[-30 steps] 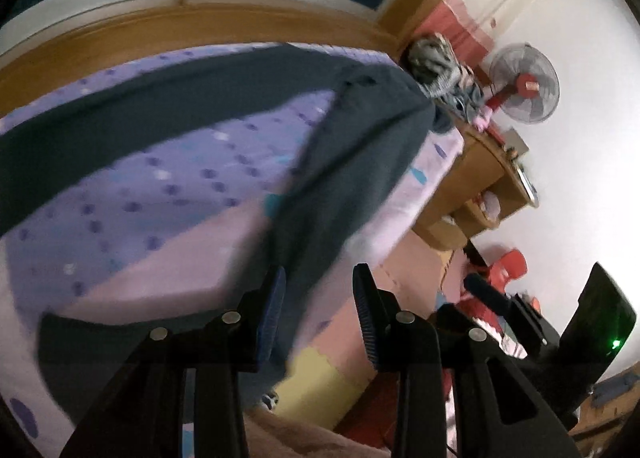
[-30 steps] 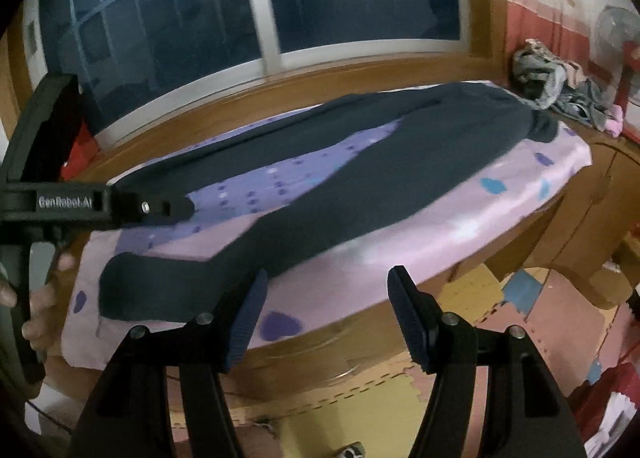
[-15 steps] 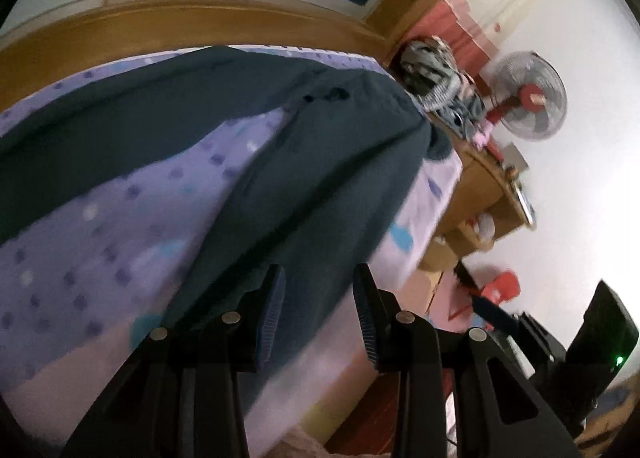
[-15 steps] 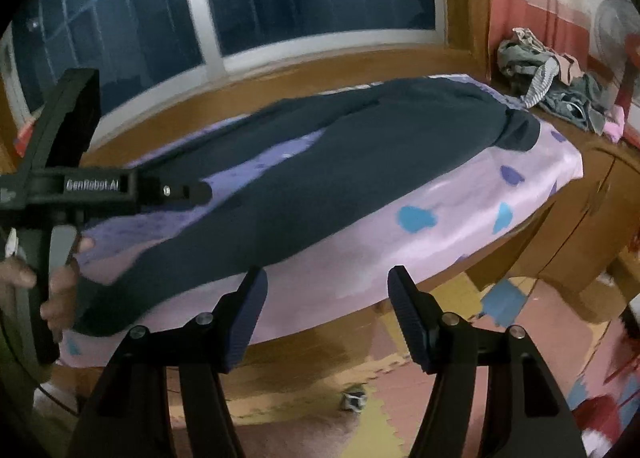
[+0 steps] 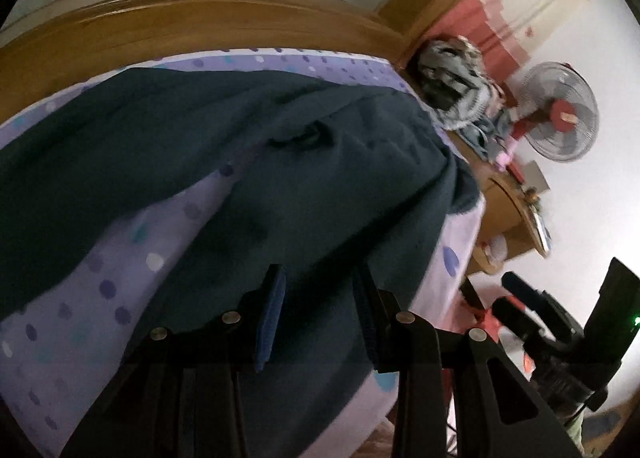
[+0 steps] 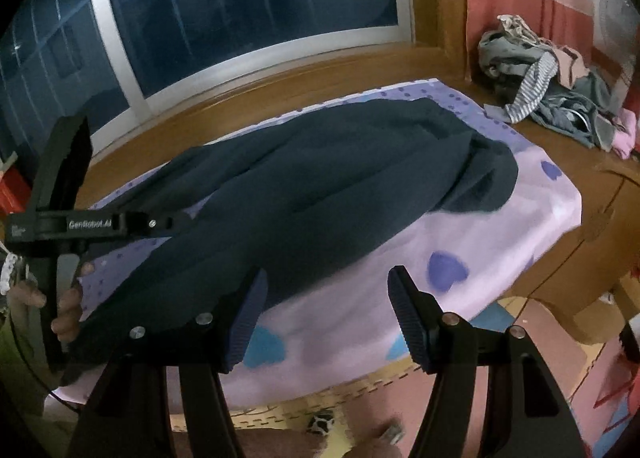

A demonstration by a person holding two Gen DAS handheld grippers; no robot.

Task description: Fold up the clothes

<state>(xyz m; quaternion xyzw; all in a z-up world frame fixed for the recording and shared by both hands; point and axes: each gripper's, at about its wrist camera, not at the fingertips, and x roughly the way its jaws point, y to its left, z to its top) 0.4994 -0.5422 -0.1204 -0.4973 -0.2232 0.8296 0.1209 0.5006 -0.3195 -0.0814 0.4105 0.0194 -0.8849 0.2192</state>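
As both views slid toward waistband | dark trousers (image 6: 320,186) unmoved | left claw (image 5: 318,314), right claw (image 6: 326,314) spread, empty

Fan (image 5: 560,114), dark window (image 6: 240,10), wooden sill (image 6: 320,74).

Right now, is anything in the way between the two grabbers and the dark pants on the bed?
Nothing visible. The dark pants lie spread on the purple sheet. The left gripper and right gripper both face them with open, empty jaws. The clothes pile sits off to the side.
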